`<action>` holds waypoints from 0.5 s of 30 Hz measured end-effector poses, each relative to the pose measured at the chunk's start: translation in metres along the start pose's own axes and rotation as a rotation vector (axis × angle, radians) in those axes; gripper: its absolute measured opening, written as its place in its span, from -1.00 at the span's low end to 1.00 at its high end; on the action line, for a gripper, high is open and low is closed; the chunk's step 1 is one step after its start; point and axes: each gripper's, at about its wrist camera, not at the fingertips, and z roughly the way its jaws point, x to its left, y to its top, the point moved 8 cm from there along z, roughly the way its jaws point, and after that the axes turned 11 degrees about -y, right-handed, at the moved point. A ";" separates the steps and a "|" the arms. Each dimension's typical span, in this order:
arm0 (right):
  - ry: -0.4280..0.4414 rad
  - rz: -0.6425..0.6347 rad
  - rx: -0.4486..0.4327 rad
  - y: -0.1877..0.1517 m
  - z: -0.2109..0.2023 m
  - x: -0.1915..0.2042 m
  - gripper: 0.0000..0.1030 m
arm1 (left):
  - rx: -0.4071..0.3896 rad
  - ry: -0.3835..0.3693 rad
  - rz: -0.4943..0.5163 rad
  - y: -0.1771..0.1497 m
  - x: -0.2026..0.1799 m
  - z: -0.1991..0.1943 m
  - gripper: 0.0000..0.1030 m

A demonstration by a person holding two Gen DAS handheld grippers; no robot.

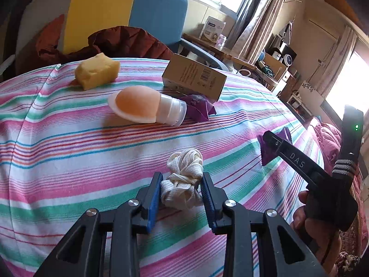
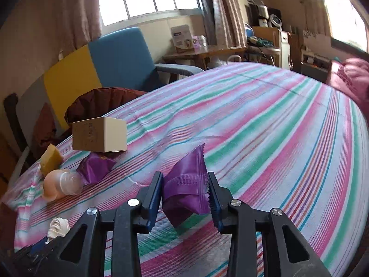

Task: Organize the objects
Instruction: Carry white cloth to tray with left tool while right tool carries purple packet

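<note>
Two grippers, left gripper (image 1: 181, 192) clamping lace bundle (image 1: 183, 177), right gripper (image 2: 185, 192) clamping purple packet (image 2: 185, 189).

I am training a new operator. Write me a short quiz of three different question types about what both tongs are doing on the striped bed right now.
1. True or false: the left tongs grip a bundle of white cord.
2. Multiple choice: what sits between the fingers of the right tongs? A) a yellow sponge B) a purple packet C) a cardboard box
3. Fill in: a second purple packet lies just in front of the ______ box.

Key
1. True.
2. B, the purple packet.
3. Cardboard.
</note>
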 end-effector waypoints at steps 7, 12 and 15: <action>0.067 -0.273 -0.115 -0.004 -0.026 0.058 -0.27 | -0.031 0.012 -0.037 -0.015 0.006 -0.023 -0.35; 0.074 -0.251 -0.091 -0.005 -0.022 0.052 -0.28 | -0.049 0.035 -0.031 -0.032 0.010 -0.046 -0.35; 0.081 -0.238 -0.098 -0.005 -0.025 0.049 -0.28 | -0.056 0.048 -0.023 -0.039 0.014 -0.061 -0.35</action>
